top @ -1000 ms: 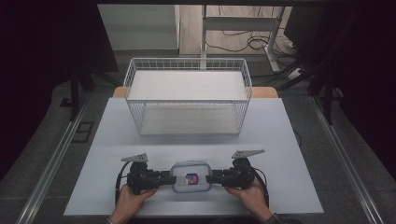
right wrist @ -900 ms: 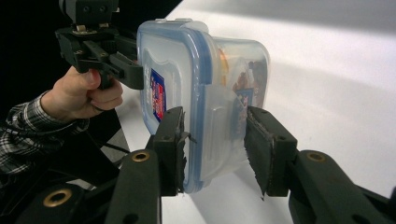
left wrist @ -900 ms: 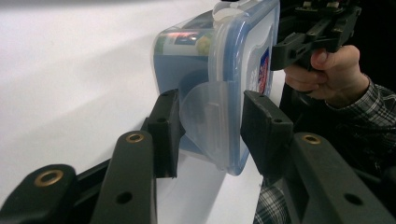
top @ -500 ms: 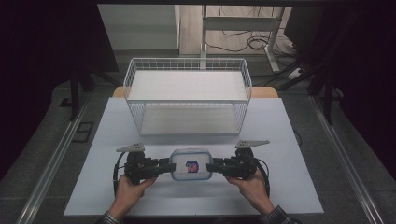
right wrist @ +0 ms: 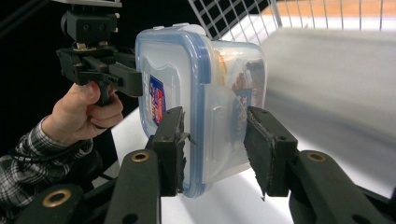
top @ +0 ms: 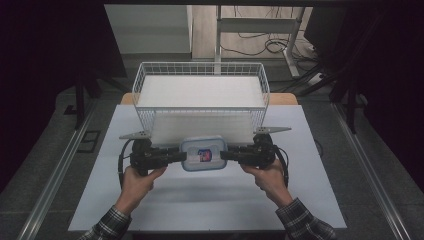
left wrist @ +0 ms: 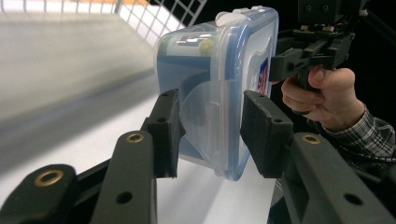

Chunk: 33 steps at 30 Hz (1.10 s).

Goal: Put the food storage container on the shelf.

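A clear plastic container (top: 202,154) with a blue-rimmed lid and a red-and-blue label hangs above the white table (top: 200,205), just in front of the wire basket (top: 145,120). My left gripper (top: 179,156) is shut on its left end, and my right gripper (top: 225,155) is shut on its right end. In the left gripper view my left gripper (left wrist: 210,126) clamps the container (left wrist: 219,70) across a lid latch. The right gripper view has my right gripper (right wrist: 215,144) gripping the container (right wrist: 205,79) at the opposite latch. Something brown lies inside.
The white wire basket has a flat white floor (top: 200,91) and stands at the table's far side. Dark floor, metal rails and cables lie beyond the table's edges. Both forearms in plaid sleeves (top: 305,225) come in from the bottom.
Both grippers have risen with the container between them and carried it away from the person, toward the basket's front wall. The grip on each end is unchanged.
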Tool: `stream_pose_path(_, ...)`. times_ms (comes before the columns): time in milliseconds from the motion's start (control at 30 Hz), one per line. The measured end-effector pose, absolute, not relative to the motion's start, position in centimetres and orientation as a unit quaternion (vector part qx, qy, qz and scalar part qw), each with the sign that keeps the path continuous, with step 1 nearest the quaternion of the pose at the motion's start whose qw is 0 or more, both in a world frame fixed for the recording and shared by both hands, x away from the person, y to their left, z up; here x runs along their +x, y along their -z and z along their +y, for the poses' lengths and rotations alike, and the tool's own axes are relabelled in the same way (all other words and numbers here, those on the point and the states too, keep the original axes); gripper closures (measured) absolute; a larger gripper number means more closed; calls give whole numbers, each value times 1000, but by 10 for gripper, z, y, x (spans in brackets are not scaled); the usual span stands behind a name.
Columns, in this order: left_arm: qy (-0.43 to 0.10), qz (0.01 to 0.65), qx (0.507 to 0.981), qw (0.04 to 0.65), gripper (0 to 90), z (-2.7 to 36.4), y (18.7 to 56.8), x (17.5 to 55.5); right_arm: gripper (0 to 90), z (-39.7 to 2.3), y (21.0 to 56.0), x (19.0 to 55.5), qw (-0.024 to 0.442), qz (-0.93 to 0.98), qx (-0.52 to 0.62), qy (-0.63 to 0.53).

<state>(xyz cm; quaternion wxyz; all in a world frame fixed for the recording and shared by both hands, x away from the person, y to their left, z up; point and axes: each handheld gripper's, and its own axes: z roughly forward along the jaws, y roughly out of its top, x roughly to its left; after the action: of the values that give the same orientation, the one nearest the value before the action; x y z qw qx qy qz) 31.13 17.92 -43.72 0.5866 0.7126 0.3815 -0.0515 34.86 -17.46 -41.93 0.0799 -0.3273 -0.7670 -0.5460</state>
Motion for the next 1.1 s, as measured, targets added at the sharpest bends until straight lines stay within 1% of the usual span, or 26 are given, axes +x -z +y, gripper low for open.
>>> stream_pose_path(67, 47, 380, 712, 589, 590, 181, 428, 316, 583, -173, 407, 358, 78, -762, -324, 555)
stream_pose_path(100, 46, 380, 711, 590, 590, 182, 423, 318, 583, -173, 407, 358, 78, -762, -324, 555)
stream_pose_path(133, 44, 381, 709, 592, 592, 182, 418, 321, 583, -172, 400, 365, 80, -758, -323, 561)
stream_pose_path(333, 34, 380, 705, 598, 592, 186, 391, 340, 583, -169, 379, 383, 83, -751, -323, 570)
stream_pose_path(567, 29, 380, 703, 601, 591, 190, 360, 369, 583, -165, 352, 408, 78, -744, -326, 578)
stream_pose_path(600, 28, 380, 703, 600, 589, 191, 356, 373, 583, -163, 345, 415, 74, -743, -326, 580)
stream_pose_path(733, 21, 382, 704, 598, 585, 194, 340, 393, 583, -160, 333, 428, 65, -741, -327, 582)
stream_pose_path(933, 21, 390, 701, 597, 576, 195, 336, 420, 582, -155, 323, 450, 48, -744, -329, 579)
stream_pose_path(1100, 32, 401, 692, 600, 573, 195, 344, 439, 581, -154, 326, 467, 49, -742, -344, 574)
